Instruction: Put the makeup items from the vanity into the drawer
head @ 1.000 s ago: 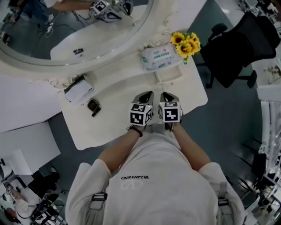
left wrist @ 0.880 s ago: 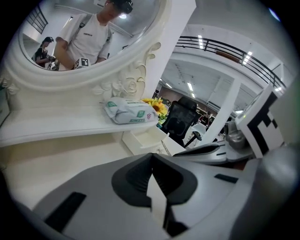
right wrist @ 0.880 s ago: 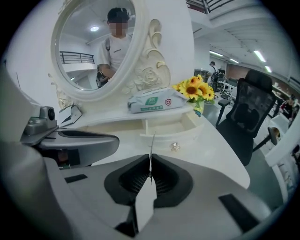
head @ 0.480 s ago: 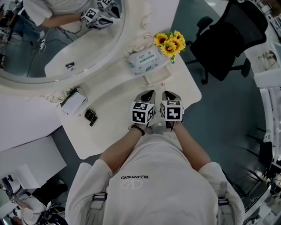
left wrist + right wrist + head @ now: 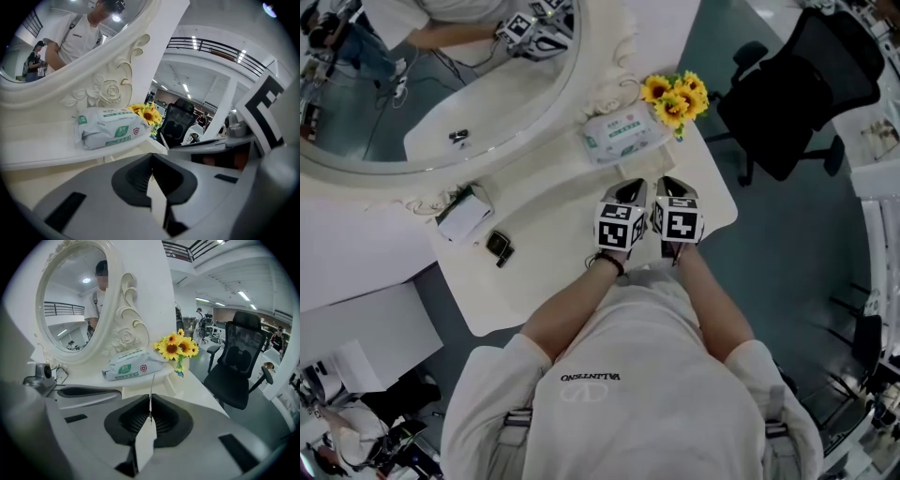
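My two grippers sit side by side over the front right part of the white vanity top (image 5: 544,202). The left gripper (image 5: 632,192) (image 5: 151,164) is shut with nothing between its jaws. The right gripper (image 5: 675,187) (image 5: 150,404) is likewise shut and empty. Just beyond their tips a small drawer (image 5: 631,171) shows under the raised shelf, mostly hidden by the grippers. A small black makeup compact (image 5: 498,247) lies far to the left on the vanity, well away from both grippers.
A pack of wet wipes (image 5: 623,134) (image 5: 110,126) (image 5: 133,364) lies on the shelf beside sunflowers (image 5: 675,97) (image 5: 178,347). A white box (image 5: 464,214) sits left by the oval mirror (image 5: 441,84). A black office chair (image 5: 797,94) (image 5: 236,366) stands to the right.
Both grippers have moved together away from the person's body, closer to the wipes pack, and now cover most of the small drawer. Their jaws have stayed shut.
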A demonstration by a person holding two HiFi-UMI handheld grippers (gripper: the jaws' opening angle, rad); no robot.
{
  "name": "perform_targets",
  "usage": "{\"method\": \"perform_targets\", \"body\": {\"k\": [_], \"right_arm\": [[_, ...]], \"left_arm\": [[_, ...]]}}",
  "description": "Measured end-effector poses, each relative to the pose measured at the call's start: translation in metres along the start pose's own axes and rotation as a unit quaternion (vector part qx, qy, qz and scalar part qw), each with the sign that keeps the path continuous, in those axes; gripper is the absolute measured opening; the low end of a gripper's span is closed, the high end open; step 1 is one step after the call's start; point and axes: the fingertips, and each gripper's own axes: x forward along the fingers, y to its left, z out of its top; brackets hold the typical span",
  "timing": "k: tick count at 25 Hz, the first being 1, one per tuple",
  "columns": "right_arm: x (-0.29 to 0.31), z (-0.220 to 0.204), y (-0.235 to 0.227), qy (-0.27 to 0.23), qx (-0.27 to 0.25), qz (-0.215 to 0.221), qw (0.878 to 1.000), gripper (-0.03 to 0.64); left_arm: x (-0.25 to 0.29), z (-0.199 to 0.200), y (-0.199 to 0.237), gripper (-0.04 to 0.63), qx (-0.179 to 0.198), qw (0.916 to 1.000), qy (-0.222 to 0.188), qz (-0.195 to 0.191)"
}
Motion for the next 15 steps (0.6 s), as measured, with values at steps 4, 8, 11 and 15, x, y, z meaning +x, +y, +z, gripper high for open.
{"method": "perform_targets", "body": {"k": [4,8,11,15], "right_arm": [[0.008,0.01,0.002,-0.003,-0.002,0.006,1.0,0.029],[0.017,0.017,-0.003,-0.005,0.002,0.007,1.0,0.029],[0.021,0.023,-0.006,-0.006,-0.001,0.009,1.0,0.029],[0.028,0.029,-0.01,-0.007,-0.004,0.01,1.0,0.029]], "left_arm": [[0.01,0.008,0.003,0.002,0.004,1.0,0.0,0.003],[0.02,0.014,0.009,0.002,0.005,0.9999,0.0,0.01],[0.025,0.017,0.012,0.002,0.006,0.9999,0.002,0.013],[0.034,0.019,0.017,0.002,0.007,0.9997,0.007,0.02]]}}
